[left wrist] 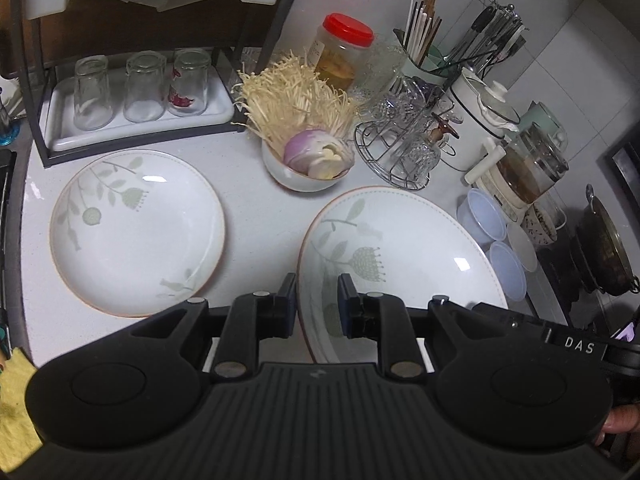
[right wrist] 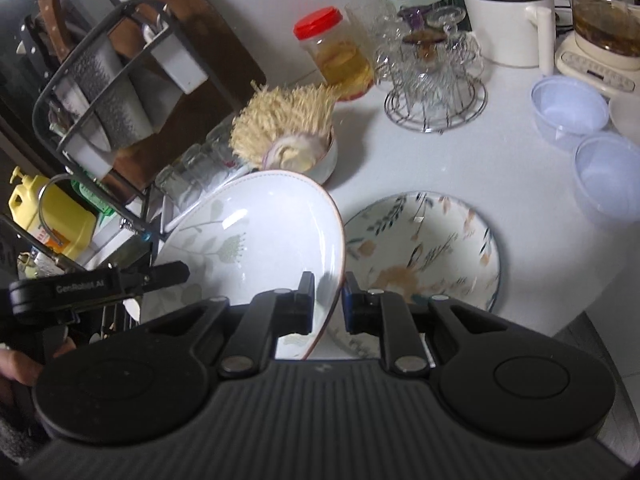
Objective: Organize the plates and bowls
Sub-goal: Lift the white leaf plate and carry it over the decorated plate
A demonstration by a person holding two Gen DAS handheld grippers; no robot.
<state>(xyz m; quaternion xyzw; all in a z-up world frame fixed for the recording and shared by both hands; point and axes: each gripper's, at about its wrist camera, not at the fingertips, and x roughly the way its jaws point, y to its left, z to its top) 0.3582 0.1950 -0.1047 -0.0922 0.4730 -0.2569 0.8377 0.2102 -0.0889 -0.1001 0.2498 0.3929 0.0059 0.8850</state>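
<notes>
A white plate with a green leaf pattern [left wrist: 400, 248] is lifted and tilted above the counter. My left gripper [left wrist: 318, 300] is shut on its left rim. My right gripper [right wrist: 328, 300] is shut on the opposite rim of the same plate [right wrist: 256, 240]. A second, matching leaf plate [left wrist: 136, 232] lies flat on the counter to the left. A floral bowl-plate [right wrist: 432, 248] lies on the counter under and right of the held plate. The left gripper's body [right wrist: 100, 284] shows at the left of the right wrist view.
A bowl of enoki mushrooms and onion [left wrist: 308, 156] stands behind the plates. A tray of upturned glasses [left wrist: 140, 92] sits in a rack at the left. A wire glass rack [left wrist: 400, 148], red-lidded jar [left wrist: 344, 52], kettle, blender and clear plastic bowls [right wrist: 568, 108] crowd the right.
</notes>
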